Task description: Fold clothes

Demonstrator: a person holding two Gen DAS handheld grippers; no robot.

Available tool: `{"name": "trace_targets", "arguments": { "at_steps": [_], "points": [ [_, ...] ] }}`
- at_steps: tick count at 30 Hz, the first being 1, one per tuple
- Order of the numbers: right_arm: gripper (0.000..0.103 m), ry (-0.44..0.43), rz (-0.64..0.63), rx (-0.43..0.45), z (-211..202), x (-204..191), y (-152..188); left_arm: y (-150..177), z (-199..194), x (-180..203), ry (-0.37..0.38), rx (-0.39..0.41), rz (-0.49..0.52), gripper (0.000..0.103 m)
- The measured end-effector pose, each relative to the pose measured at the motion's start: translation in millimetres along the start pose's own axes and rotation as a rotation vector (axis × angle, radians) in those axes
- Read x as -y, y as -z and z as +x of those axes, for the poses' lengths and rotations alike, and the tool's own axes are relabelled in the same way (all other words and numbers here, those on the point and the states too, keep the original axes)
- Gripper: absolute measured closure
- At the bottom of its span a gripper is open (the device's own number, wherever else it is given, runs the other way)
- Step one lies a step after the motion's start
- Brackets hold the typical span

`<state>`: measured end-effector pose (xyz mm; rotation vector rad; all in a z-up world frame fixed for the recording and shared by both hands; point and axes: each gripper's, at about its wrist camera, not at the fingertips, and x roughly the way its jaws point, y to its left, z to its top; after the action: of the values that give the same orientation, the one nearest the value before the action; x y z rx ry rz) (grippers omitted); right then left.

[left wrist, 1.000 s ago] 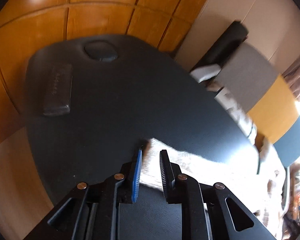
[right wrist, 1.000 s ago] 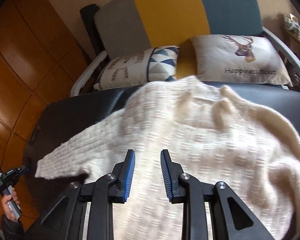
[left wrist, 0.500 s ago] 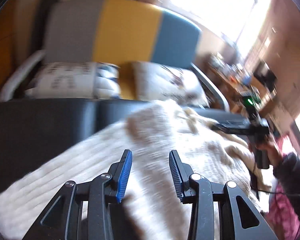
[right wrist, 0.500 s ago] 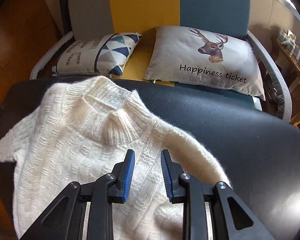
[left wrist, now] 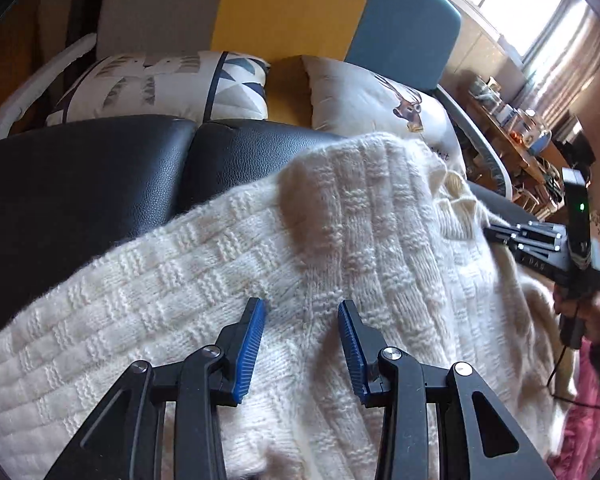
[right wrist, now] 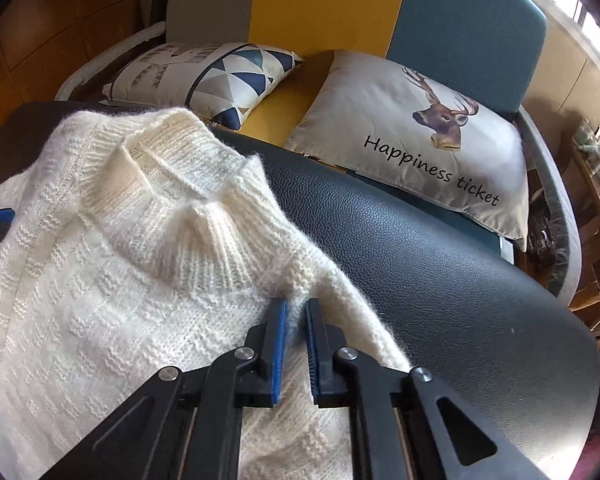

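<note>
Cream knit sweater [right wrist: 112, 280] lies spread over the black leather table [right wrist: 440, 264], ribbed collar [right wrist: 172, 168] toward the sofa cushions [right wrist: 412, 136], front side up as far as I can tell.

Left gripper [left wrist: 302, 320]: jaws spread wide, hovering over the shoulder and sleeve region, holding nothing. Right gripper [right wrist: 296, 324]: jaws drawn close with only a narrow gap, at the shoulder seam just beside the collar; whether yarn is pinched between the pads cannot be told.

Handling judgement: chunky, fuzzy knit, soft and limp, moderately heavy for a garment (will sag and stretch if lifted by one point). Leather looks smooth, so the fabric should slide. Best holds: both shoulder seams, or the hem corners, taking a thick fold.
</note>
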<state>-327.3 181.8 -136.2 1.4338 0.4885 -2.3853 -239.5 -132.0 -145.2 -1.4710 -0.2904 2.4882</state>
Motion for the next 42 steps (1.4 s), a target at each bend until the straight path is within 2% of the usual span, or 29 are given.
{"name": "trace_targets", "arguments": {
  "at_steps": [3,6,8,13,15,17,20,21,22,23,25,29,33,36,37,39,42],
  "points": [
    [0.097,0.068,0.036,0.052,-11,11,-1,4,-1,2,-0.022,-0.002,0.026,0.064],
    [0.097,0.106,0.028,0.006,5,12,5,3,-3,0,-0.018,-0.007,0.023,0.064],
    [0.096,0.126,0.022,0.011,5,9,6,-2,-9,0,-0.011,-0.002,0.011,0.064],
    [0.093,0.117,0.039,0.016,5,8,7,-27,-29,9,0.012,0.097,0.047,0.064],
    [0.093,0.106,0.059,0.019,4,11,9,-41,-23,21,-0.047,0.105,0.114,0.064],
    [0.093,0.103,0.073,0.027,3,14,10,-55,-10,27,-0.162,0.106,0.179,0.064],
    [0.093,0.093,0.085,0.043,3,16,13,-71,15,25,-0.191,0.070,0.187,0.064],
    [0.093,0.095,0.080,0.047,3,16,13,-73,24,26,-0.214,0.059,0.212,0.064],
    [0.093,0.105,0.084,0.050,3,16,14,-73,38,26,-0.278,0.027,0.235,0.065],
    [0.093,0.107,0.104,0.052,3,19,16,-74,40,20,-0.275,0.022,0.214,0.065],
    [0.093,0.093,0.142,0.062,4,26,19,-74,44,8,-0.257,0.017,0.164,0.062],
    [0.093,0.119,0.151,0.068,4,24,19,-58,10,-10,-0.163,0.047,0.057,0.062],
    [0.088,0.138,0.165,0.060,3,23,17,-41,-25,-28,-0.067,0.077,-0.051,0.063],
    [0.084,0.097,0.231,0.064,-10,28,16,-29,-52,-41,0.005,0.100,-0.131,0.063],
    [0.084,0.090,0.243,0.093,-21,25,19,-25,-61,-45,0.029,0.107,-0.158,0.063],
    [0.083,0.066,0.260,0.154,-46,15,26,10,-81,-55,0.070,0.093,-0.187,0.063],
    [0.082,-0.026,0.279,0.194,-80,-8,50,65,-113,-69,0.132,0.068,-0.230,0.063]
  ]
}}
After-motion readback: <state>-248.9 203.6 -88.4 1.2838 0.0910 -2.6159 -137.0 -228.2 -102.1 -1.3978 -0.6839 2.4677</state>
